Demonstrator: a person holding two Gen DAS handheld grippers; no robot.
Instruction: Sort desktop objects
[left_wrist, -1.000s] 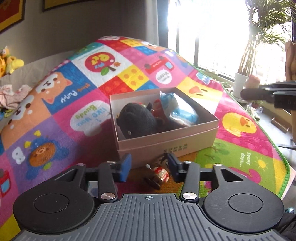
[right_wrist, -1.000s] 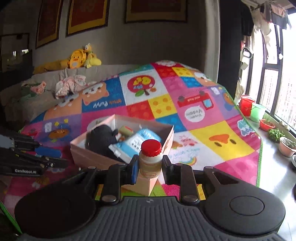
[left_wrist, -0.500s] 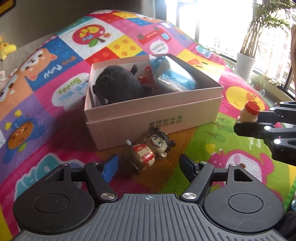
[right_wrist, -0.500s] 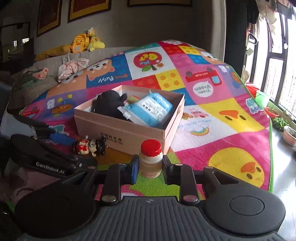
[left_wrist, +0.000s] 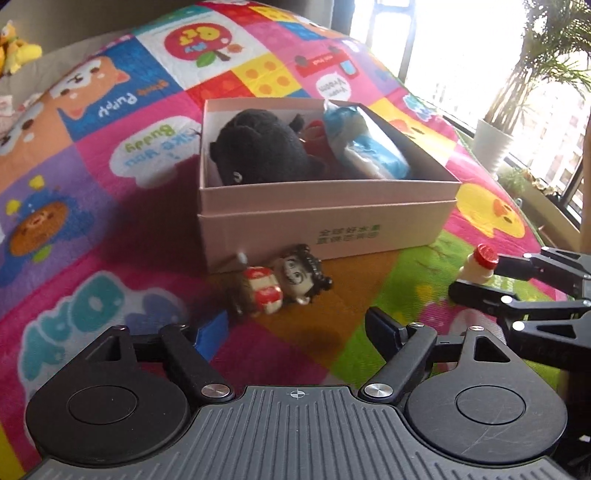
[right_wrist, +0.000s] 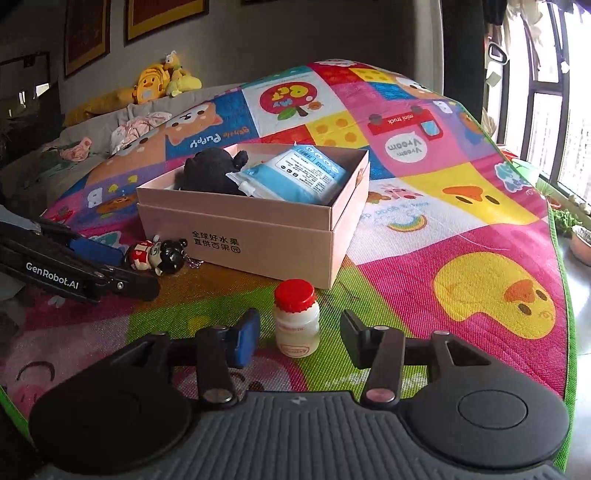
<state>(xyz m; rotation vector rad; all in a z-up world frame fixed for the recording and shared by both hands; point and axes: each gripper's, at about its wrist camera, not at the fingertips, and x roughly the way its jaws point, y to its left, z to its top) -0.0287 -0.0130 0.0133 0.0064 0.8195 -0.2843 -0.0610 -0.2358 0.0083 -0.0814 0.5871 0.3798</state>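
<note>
Pink box: near wall hides lower parts of black plush and blue pouch; a red item between them mostly hidden, unidentifiable. Doll figure soft-focus. Left tongs cut off at left edge of the right wrist view. Bottle label unreadable.
</note>
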